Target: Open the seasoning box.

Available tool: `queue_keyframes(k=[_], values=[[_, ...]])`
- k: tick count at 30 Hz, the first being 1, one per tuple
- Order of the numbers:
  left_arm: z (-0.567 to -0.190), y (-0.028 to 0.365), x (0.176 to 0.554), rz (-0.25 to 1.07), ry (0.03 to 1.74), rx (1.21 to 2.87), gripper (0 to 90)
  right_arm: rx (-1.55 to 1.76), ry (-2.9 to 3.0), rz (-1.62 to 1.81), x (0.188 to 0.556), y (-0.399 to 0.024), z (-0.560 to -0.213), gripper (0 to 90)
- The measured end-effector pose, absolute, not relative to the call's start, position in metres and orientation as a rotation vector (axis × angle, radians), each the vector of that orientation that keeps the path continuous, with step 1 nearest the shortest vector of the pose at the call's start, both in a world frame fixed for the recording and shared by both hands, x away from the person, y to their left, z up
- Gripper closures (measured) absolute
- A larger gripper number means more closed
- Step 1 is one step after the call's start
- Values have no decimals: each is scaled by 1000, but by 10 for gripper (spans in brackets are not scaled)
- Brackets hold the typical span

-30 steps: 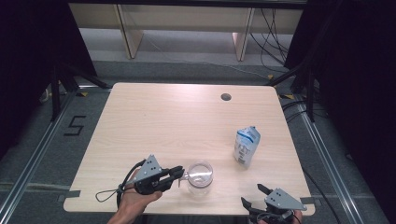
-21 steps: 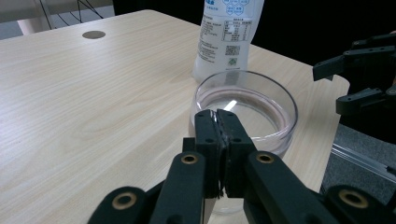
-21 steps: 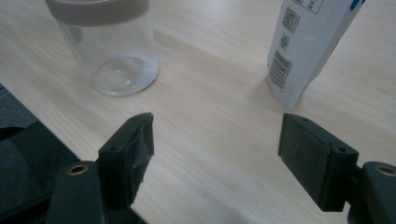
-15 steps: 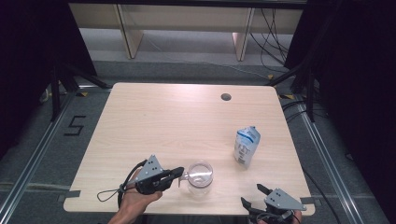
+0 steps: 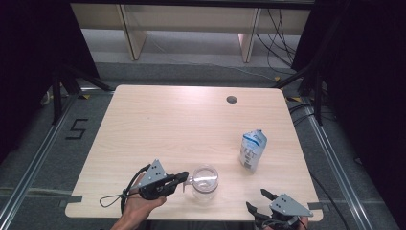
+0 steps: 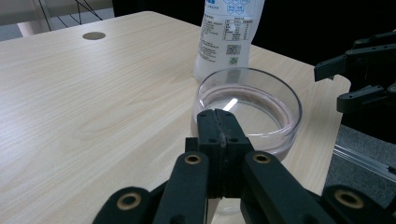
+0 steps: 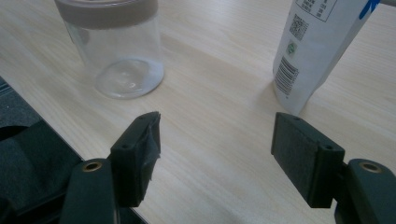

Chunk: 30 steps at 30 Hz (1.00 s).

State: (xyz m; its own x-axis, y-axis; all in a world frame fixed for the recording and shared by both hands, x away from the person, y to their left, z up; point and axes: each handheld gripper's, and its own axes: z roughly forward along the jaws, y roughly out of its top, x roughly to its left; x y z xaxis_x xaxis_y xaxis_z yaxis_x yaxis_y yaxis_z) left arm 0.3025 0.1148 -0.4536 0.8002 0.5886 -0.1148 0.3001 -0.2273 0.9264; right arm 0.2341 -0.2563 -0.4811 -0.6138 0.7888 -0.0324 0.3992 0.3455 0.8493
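Your glass jar (image 5: 204,178) stands upright at lower centre, mouth up. Your left hand-held gripper (image 5: 184,177) has closed on its handle; the right hand-held gripper (image 5: 256,201), empty, has narrowed slightly.

Clear glass jar (image 5: 204,178) with brownish rim, white pouch (image 5: 252,150) with blue print, pale wood-grain table (image 5: 182,124), black jaws

floor (image 5: 191,52): grey carpet | table (image 5: 182,124): light wood | surroundings: dark curtains (image 5: 28,57)
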Motion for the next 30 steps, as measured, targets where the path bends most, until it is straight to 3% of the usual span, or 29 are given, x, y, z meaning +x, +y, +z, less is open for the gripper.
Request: queue_keyframes(k=[9, 19, 25, 30], values=[[-454, 115, 303, 314, 670, 1831, 894, 1064, 2172, 1219, 231, -250, -481, 453], [-455, 116, 303, 315, 662, 1840, 893, 1001, 2177, 1256, 233, -247, -481, 507], [-456, 117, 303, 315, 666, 1840, 893, 933, 2147, 1288, 235, -237, -477, 663], [-457, 117, 303, 312, 669, 1844, 893, 901, 2164, 1295, 237, -228, -473, 740]])
